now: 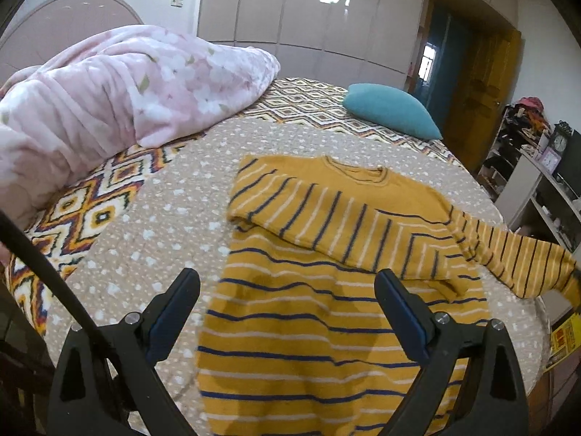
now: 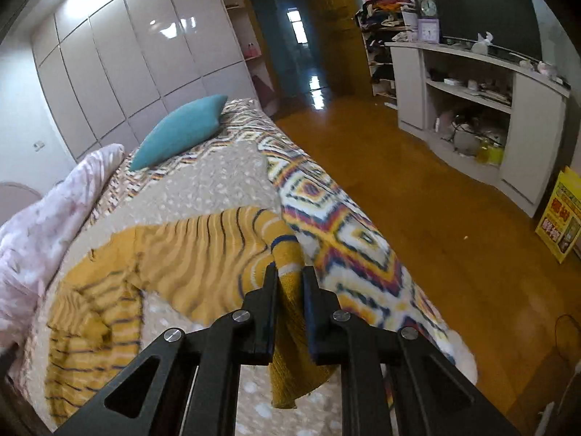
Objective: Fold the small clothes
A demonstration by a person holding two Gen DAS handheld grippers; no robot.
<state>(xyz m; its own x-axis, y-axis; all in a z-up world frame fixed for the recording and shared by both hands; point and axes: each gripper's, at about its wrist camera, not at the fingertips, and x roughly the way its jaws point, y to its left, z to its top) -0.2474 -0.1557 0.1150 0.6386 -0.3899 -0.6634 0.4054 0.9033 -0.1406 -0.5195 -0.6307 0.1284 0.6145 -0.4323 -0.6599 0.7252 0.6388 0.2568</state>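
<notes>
A mustard sweater [image 1: 308, 327] with blue and white stripes lies on the bed. Its left sleeve [image 1: 326, 218] is folded across the chest. The other sleeve [image 1: 515, 254] stretches off to the right, lifted above the bed. My left gripper [image 1: 287, 290] hovers open above the sweater's body, nothing between its fingers. In the right wrist view my right gripper [image 2: 289, 272] is shut on the cuff [image 2: 287, 254] of that sleeve [image 2: 203, 250], near the bed's right edge. The cuff end hangs down between the fingers.
A pink floral quilt [image 1: 109, 94] is heaped at the bed's left. A teal cushion [image 1: 392, 109] lies at the far end. The patterned blanket [image 2: 348, 239] drapes over the bed's right side. Wooden floor [image 2: 417, 196], a white shelf unit [image 2: 472, 94] and a yellow box [image 2: 561, 214] lie to the right.
</notes>
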